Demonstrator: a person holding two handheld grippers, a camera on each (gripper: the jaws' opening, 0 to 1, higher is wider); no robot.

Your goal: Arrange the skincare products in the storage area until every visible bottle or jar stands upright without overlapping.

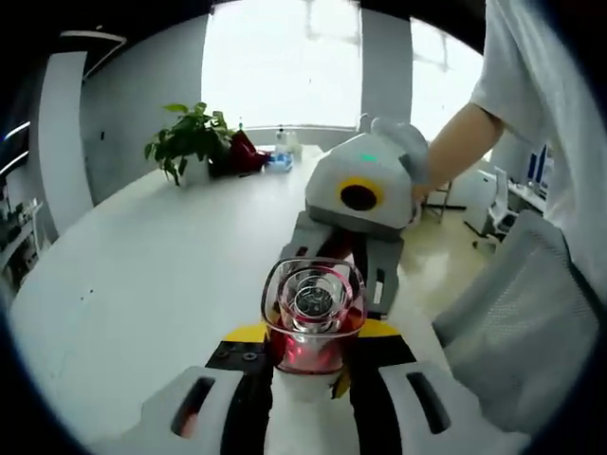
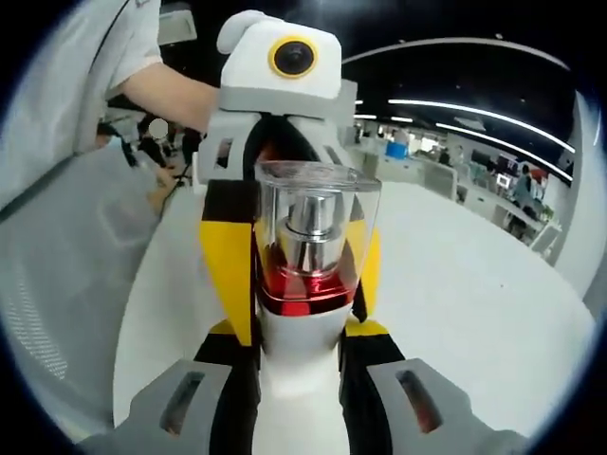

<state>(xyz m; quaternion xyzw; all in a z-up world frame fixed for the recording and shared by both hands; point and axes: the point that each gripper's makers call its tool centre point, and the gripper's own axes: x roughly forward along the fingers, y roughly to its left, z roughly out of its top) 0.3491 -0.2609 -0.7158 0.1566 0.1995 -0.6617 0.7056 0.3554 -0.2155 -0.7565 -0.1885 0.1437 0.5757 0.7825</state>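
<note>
Both our claws, left (image 1: pixel 305 379) and right (image 2: pixel 302 379), clamp one bottle (image 1: pixel 313 322) from opposite ends above the white table (image 1: pixel 142 275); a plant (image 1: pixel 185 142) stands far off.

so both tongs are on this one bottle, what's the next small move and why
Probably open one pair of tongs. The left tongs and the right tongs both pinch the clear-capped bottle above the white table; one grip seems enough to stand it down upright.

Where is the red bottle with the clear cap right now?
The red bottle is held between both claws above the white table: the left claw and right claw grip it from opposite sides.
</note>
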